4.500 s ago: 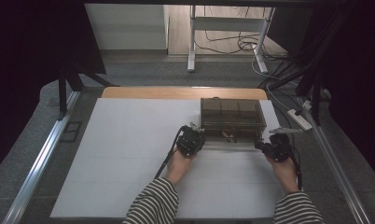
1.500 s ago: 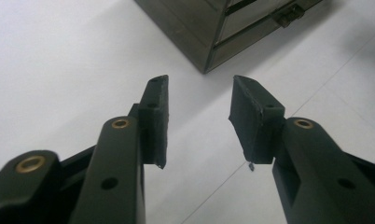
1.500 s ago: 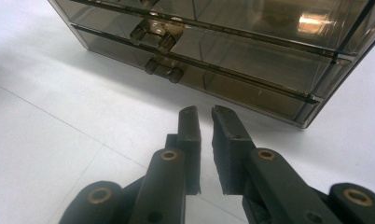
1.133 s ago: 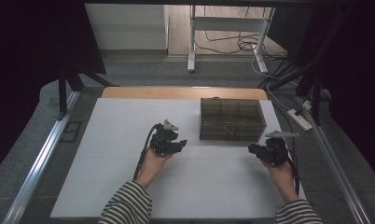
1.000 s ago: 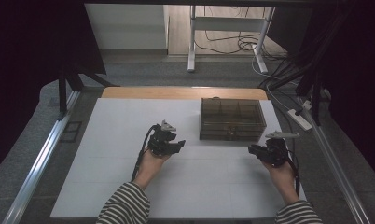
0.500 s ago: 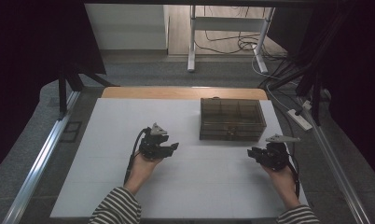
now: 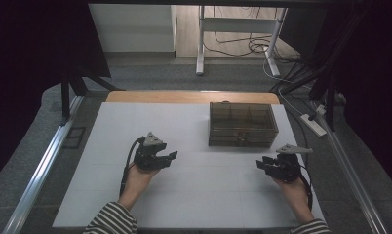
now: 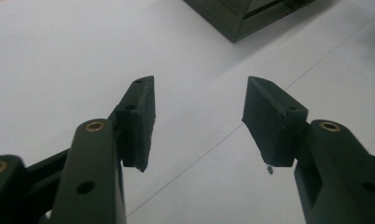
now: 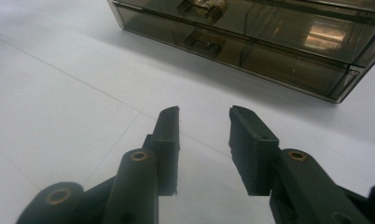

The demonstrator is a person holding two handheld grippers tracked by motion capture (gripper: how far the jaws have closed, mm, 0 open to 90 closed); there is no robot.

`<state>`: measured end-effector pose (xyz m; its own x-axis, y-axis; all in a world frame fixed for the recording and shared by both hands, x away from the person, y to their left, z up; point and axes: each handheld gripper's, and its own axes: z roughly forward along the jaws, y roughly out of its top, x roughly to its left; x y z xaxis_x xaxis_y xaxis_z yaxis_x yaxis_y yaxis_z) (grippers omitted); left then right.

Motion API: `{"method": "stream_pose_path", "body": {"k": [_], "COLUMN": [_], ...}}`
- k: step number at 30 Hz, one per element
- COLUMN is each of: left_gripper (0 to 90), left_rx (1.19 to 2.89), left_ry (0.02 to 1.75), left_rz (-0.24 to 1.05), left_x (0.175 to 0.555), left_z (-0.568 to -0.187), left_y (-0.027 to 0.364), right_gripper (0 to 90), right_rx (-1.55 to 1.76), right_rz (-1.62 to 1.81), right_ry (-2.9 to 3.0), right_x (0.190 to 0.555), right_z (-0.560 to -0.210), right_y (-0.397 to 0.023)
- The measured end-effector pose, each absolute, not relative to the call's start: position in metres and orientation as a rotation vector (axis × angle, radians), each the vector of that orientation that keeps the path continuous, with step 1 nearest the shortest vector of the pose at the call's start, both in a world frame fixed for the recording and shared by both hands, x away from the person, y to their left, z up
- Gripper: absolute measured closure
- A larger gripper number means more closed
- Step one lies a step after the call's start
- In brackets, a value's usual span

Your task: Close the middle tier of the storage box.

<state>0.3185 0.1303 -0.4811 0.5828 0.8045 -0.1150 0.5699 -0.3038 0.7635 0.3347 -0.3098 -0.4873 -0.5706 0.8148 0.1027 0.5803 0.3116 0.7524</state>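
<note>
From the high view we saw the smoky, see-through box (image 7: 242,125) lying shut on the white table (image 7: 194,195), towards its far right — its top split into compartments, their contents too dim to tell. The left gripper (image 7: 168,157) hovered well left of it, the right gripper (image 7: 260,165) just in front of its right corner. In the left gripper view the jaws had just been opening, nothing between them. In the right gripper view they had been parting too, empty, facing the box's brass latch (image 9: 203,43).
</note>
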Motion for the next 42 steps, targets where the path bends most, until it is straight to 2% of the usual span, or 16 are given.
{"method": "stream_pose_path", "body": {"k": [42], "left_gripper": [38.0], "left_rx": [1.923], "left_ry": [1.081], "left_rz": [0.464], "left_x": [0.258], "left_z": [-0.489], "left_y": [0.185], "right_gripper": [40.6], "right_rx": [1.240], "right_rz": [1.271], "right_ry": [2.219], "right_x": [0.297], "right_z": [-0.491], "right_y": [-0.321]}}
